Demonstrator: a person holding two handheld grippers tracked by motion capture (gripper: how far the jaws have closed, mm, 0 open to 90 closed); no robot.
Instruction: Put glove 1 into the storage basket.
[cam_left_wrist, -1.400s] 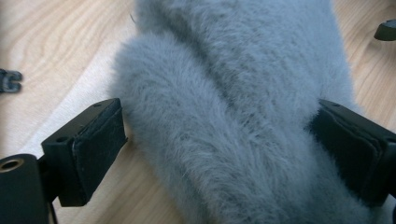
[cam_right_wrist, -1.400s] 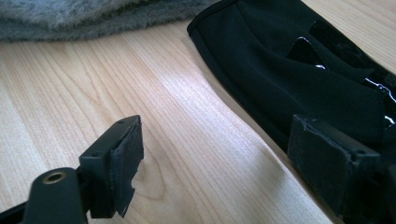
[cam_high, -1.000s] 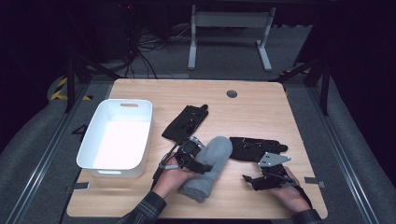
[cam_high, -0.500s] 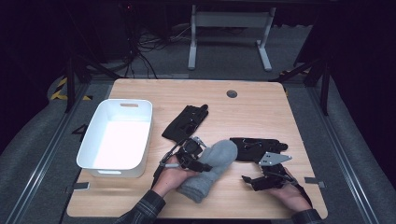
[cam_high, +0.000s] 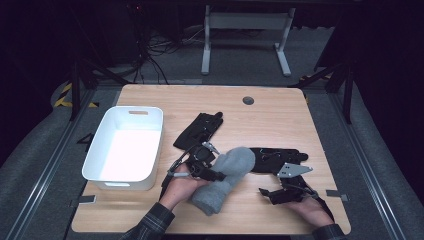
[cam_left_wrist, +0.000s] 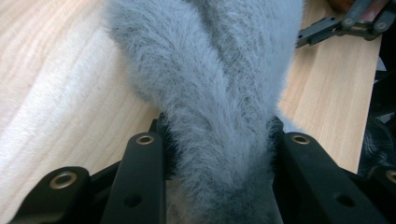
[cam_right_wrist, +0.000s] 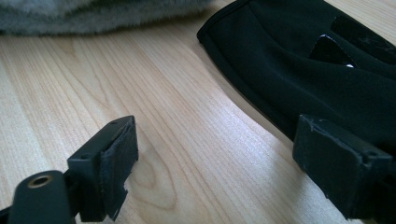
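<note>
A grey fuzzy mitten lies slanted near the table's front edge. My left gripper comes at it from the left, and its jaws have just been closing. In the left gripper view the two black jaws pinch the grey fur between them, with the left gripper shut on it. My right gripper rests low at the front right, open with bare wood between its pads. A black glove lies just beyond the right gripper; the glove's edge runs past the right jaw.
A second black glove lies mid-table behind the left hand. A white bin stands at the left side of the wooden table. The right gripper's jaws show far off in the left gripper view.
The left gripper's jaws have closed onto the grey mitten, bunching it slightly. The right hand has stayed where it was.
</note>
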